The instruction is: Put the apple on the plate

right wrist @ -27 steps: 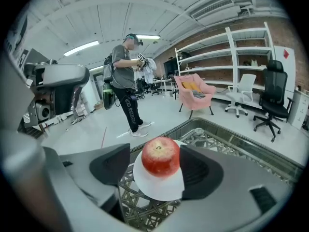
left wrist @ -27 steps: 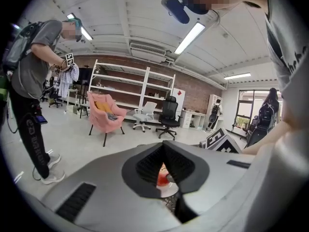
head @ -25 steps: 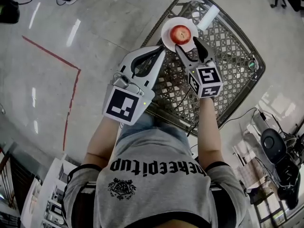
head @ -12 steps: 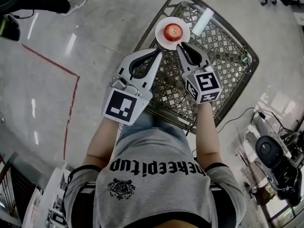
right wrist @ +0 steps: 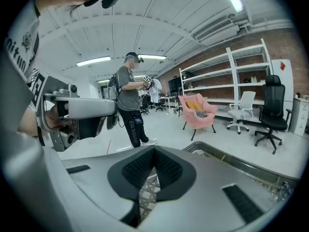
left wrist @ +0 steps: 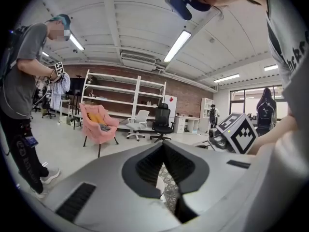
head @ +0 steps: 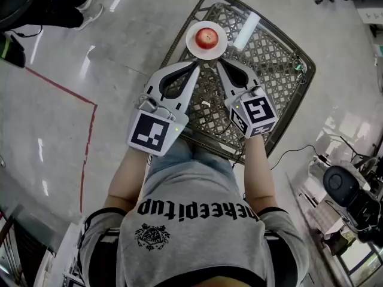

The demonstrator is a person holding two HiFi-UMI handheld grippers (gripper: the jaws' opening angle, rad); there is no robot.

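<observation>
**Operator:** Report the containers and their contents.

**Technician:** The wire mesh table [head: 272, 61] carries a white plate [head: 192, 45] at its far-left corner. A white cylinder [head: 246, 23] lies on the mesh near the plate. The apple [head: 207, 37] sits centred on the plate.

**Operator:** Gripper status?

**Technician:** Both grippers point toward the plate and stop short of it. The left gripper [head: 195, 66] is clenched and empty. The right gripper [head: 220, 63] has just been closing, and its jaws meet with nothing between them.

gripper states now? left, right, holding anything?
Left gripper: closed, empty.
Right gripper: closed, empty; its jaws have just been closing.
Apple sits on the plate, clear of both.
</observation>
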